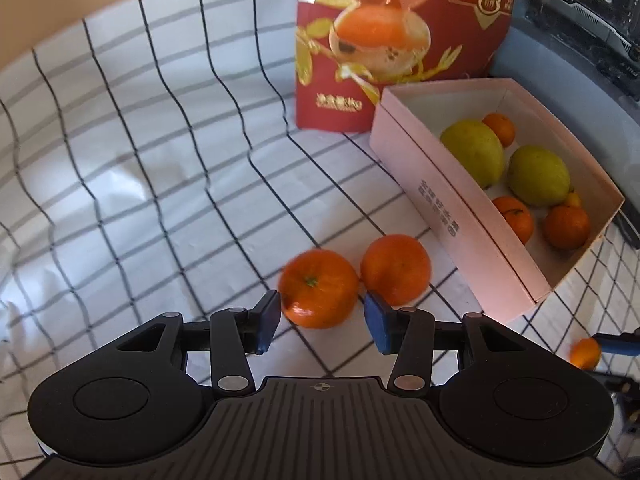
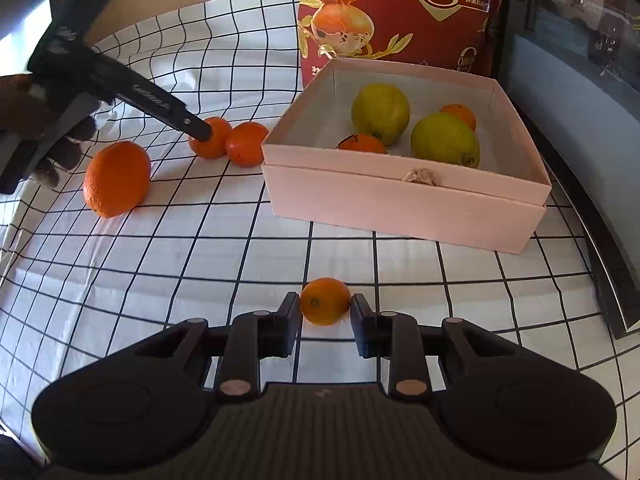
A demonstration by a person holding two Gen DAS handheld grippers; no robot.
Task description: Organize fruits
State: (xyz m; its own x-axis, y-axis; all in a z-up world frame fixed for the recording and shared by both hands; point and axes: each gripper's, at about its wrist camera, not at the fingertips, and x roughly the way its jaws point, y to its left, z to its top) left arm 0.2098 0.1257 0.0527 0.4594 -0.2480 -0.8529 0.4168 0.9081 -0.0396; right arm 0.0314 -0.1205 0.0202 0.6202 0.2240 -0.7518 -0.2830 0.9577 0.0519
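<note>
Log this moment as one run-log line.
left gripper: open around mandarin | right gripper: open around small orange | pink box: part-filled

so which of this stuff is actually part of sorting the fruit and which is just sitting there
Part of the job:
- pink box
- two lemons
- mandarins in the box
- two mandarins at the left gripper
- small mandarin between the right gripper fingers
- large orange

Just lying about:
- red snack bag
- checked cloth

Red snack bag cut off at top edge in both views. Small yellow-orange fruit in pink box mostly hidden behind a lemon. Right gripper cropped at frame edge, jaw state unreadable there. Stemmed mandarin motion-blurred.
</note>
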